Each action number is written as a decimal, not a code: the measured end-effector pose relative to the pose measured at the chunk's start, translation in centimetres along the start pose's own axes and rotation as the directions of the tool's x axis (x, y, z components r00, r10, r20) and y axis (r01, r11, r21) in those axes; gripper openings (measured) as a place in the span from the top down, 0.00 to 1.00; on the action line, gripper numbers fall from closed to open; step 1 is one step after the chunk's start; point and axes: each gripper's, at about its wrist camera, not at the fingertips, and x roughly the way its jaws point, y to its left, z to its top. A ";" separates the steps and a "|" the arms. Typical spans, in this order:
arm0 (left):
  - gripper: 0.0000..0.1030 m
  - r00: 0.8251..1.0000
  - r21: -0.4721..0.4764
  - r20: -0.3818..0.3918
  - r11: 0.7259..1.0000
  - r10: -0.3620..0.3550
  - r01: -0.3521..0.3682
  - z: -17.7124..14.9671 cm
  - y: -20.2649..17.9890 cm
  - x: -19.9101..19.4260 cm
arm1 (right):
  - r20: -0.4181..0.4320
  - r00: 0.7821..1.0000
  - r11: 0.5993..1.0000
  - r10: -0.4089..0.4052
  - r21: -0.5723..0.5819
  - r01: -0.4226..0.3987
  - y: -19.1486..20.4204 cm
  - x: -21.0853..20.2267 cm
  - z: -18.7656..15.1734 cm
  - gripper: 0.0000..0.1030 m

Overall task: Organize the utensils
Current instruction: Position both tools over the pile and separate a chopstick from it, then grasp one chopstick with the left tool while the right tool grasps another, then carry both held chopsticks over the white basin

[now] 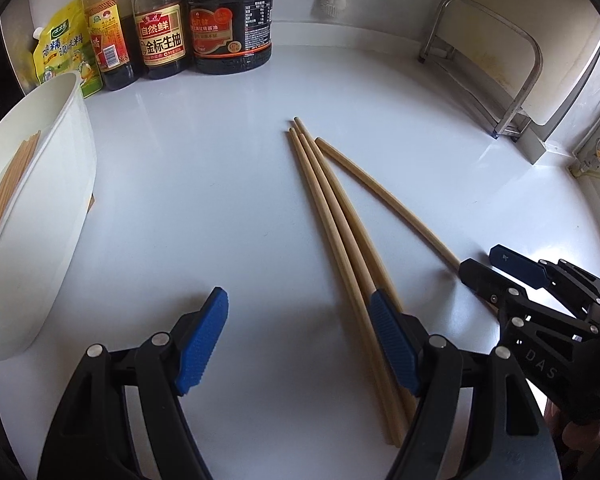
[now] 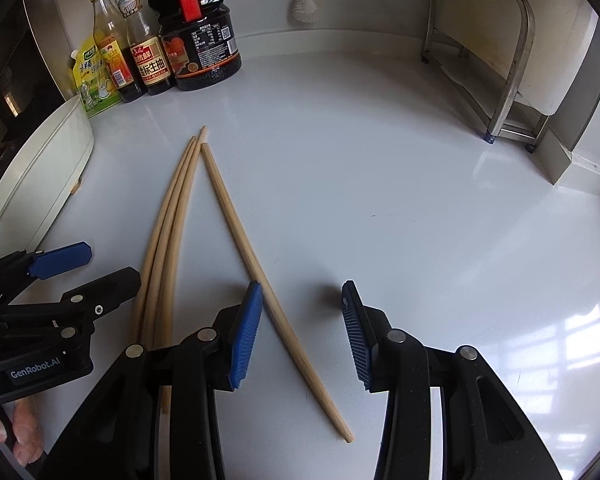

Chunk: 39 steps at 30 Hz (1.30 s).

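Pick-up step, judged. Four loose chopsticks point(image 2: 236, 240) lie on tabletop point(image 2: 400, 184), right of white bin point(image 1: 40, 216) already holding some. Left claw point(image 1: 300, 344) released, empty; right claw point(image 2: 302, 336) released, straddling the outlying stick. Next: lower, clench.

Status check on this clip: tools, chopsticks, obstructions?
Left tool open, empty. Right tool open, straddling the lone chopstick, no grip. Three bundled chopsticks loose on the counter. Nothing obstructing.

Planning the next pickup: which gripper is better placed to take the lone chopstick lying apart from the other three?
Right. The lone chopstick lies between the right gripper's open fingers; the left gripper sits over the three bunched chopsticks.
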 end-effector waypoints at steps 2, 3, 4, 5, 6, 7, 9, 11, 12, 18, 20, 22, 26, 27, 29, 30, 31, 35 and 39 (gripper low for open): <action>0.30 1.000 -0.001 -0.007 1.000 0.012 -0.012 0.0 -0.1 0.3 | 0.003 1.000 1.000 0.006 -0.002 -0.006 0.0 0.0 0.0 0.61; 0.30 1.000 -0.001 -0.011 1.000 0.017 -0.017 0.0 -0.1 0.5 | 0.003 1.000 1.000 0.008 -0.003 -0.008 0.0 0.0 -0.1 0.61; 0.30 1.000 0.003 -0.007 1.000 0.026 -0.026 -0.1 -0.1 0.5 | 0.004 1.000 1.000 0.009 -0.005 -0.009 0.0 0.0 -0.1 0.61; 0.29 1.000 0.006 -0.006 1.000 0.030 -0.030 0.0 -0.2 0.5 | 0.005 1.000 1.000 0.010 -0.006 -0.010 0.1 0.0 -0.1 0.61; 0.29 0.999 0.008 -0.005 0.999 0.033 -0.033 0.0 -0.2 0.5 | 0.006 1.000 1.000 0.010 -0.007 -0.010 0.1 0.0 -0.1 0.61; 0.29 0.999 0.011 -0.005 0.999 0.038 -0.038 0.0 -0.3 0.5 | 0.007 1.000 1.000 0.012 -0.008 -0.012 0.1 0.0 -0.1 0.61; 0.29 0.999 0.018 -0.006 0.998 0.054 -0.054 0.0 -0.3 0.6 | 0.006 1.000 1.000 0.018 -0.012 -0.018 0.2 0.0 -0.1 0.61; 0.29 0.998 0.016 -0.007 0.998 0.062 -0.062 -0.1 -0.1 0.6 | 0.004 1.000 1.000 0.024 -0.020 -0.024 0.4 0.1 0.0 0.61; 0.29 0.998 0.013 -0.006 0.998 0.062 -0.062 -0.2 0.1 0.7 | 0.004 1.000 0.999 0.027 -0.025 -0.027 0.5 0.1 0.1 0.61; 0.27 0.996 0.006 -0.004 0.996 0.089 -0.089 -0.1 0.5 1.1 | 0.007 1.000 0.998 0.020 -0.057 -0.019 1.3 0.5 0.4 0.61; 0.27 0.996 -0.001 -0.001 0.996 0.093 -0.093 0.1 0.7 1.2 | 0.015 1.000 0.998 0.007 -0.069 -0.006 1.5 0.6 0.4 0.61; 0.27 0.995 -0.008 0.002 0.995 0.097 -0.097 0.3 0.8 1.3 | 0.020 1.000 0.997 0.004 -0.077 -0.003 1.7 0.7 0.5 0.61; 0.32 0.995 -0.008 0.014 0.995 0.102 -0.102 0.6 0.7 1.4 | 0.028 0.999 0.992 -0.015 -0.121 0.019 2.4 1.2 0.8 0.61; 0.37 0.995 -0.003 0.018 0.995 0.101 -0.100 0.7 0.6 1.4 | 0.031 0.999 0.991 -0.016 -0.134 0.020 2.6 1.2 0.9 0.61; 0.45 0.995 0.005 0.024 0.995 0.095 -0.095 0.9 0.4 1.3 | 0.030 1.000 0.988 -0.010 -0.151 0.014 3.0 1.4 1.0 0.62; 0.52 0.996 0.009 0.028 0.996 0.090 -0.090 0.9 0.3 1.3 | 0.028 1.000 0.987 -0.007 -0.162 0.011 3.3 1.4 1.0 0.63; 0.60 0.996 0.015 0.030 0.996 0.086 -0.086 0.9 0.2 1.2 | 0.025 1.000 0.984 -0.003 -0.177 0.007 3.5 1.5 1.1 0.67; 0.91 0.998 0.033 0.027 0.998 0.054 -0.055 1.0 -0.2 1.1 | 0.015 1.000 0.974 0.001 -0.225 0.003 4.6 1.5 1.0 0.93; 0.93 1.000 0.035 0.015 0.999 0.024 -0.025 0.9 -0.1 0.9 | 0.012 0.999 0.982 0.030 -0.185 -0.028 4.2 1.4 0.9 0.94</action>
